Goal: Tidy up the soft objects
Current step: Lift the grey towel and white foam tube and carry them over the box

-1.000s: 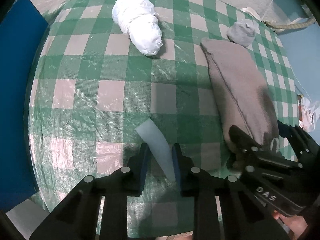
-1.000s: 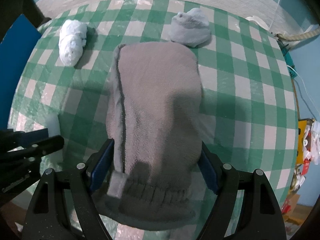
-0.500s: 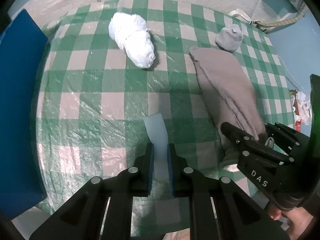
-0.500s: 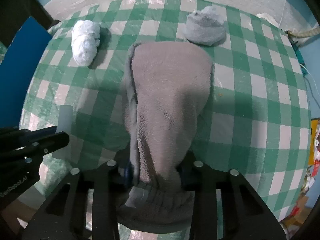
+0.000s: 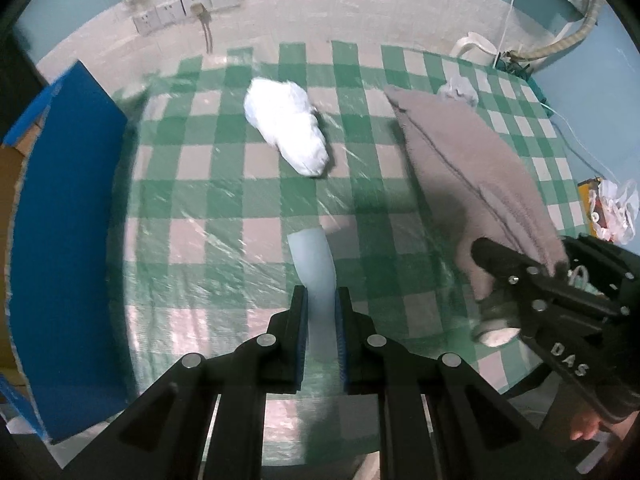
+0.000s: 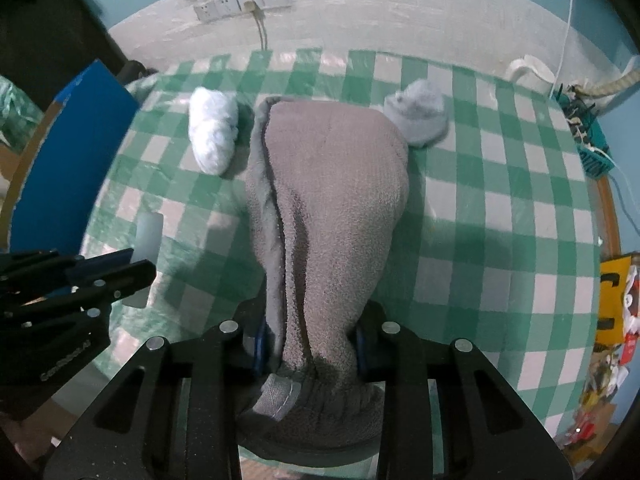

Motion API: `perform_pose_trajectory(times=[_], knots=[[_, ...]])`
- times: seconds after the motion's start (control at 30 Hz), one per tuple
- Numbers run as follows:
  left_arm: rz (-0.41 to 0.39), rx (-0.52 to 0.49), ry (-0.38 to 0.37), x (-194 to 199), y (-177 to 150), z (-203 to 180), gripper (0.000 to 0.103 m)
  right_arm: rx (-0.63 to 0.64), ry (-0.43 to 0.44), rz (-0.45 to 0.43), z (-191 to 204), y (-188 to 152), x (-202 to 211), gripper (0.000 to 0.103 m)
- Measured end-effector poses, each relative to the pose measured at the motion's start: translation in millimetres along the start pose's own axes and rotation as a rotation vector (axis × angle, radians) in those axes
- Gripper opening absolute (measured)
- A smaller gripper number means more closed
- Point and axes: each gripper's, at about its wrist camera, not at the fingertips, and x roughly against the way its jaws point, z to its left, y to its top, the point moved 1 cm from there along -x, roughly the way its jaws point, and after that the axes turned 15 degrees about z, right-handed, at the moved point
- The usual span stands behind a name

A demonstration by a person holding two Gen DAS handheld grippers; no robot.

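My left gripper (image 5: 321, 300) is shut on a pale blue foam strip (image 5: 314, 264) and holds it above the green checked tablecloth (image 5: 208, 208). My right gripper (image 6: 310, 320) is shut on the near end of a grey-brown towel (image 6: 332, 200); the end is lifted while the far part lies on the cloth. In the left wrist view the towel (image 5: 472, 160) hangs from the right gripper (image 5: 524, 276) at the right. A white bundle (image 5: 286, 128) (image 6: 212, 136) lies at the back left. A small grey bundle (image 6: 418, 118) (image 5: 458, 92) lies behind the towel.
A blue box (image 5: 60, 240) (image 6: 68, 160) stands along the table's left edge. Wall sockets (image 6: 240, 2) and a cable are on the wall behind. A yellow packet and plastic bags (image 6: 612, 308) lie off the right edge.
Both grippers closed, the left on the foam strip and the right on the towel's near end, and both have lifted and drawn back from the table.
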Motion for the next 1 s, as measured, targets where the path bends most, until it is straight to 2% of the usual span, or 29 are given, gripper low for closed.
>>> perform_pose_trajectory(times=[0.5, 1.0], knots=[[-0.118, 0.006, 0.141, 40.8, -11.4, 25.2, 0.013, 0.057, 0.003, -0.077, 19.6, 11.7, 47.3, 0.030], [-0.190, 0.062, 0.179, 74.3, -21.5, 61.7, 0.013, 0.146, 0.030, -0.127, 66.3, 22.7, 78.6, 0.030]])
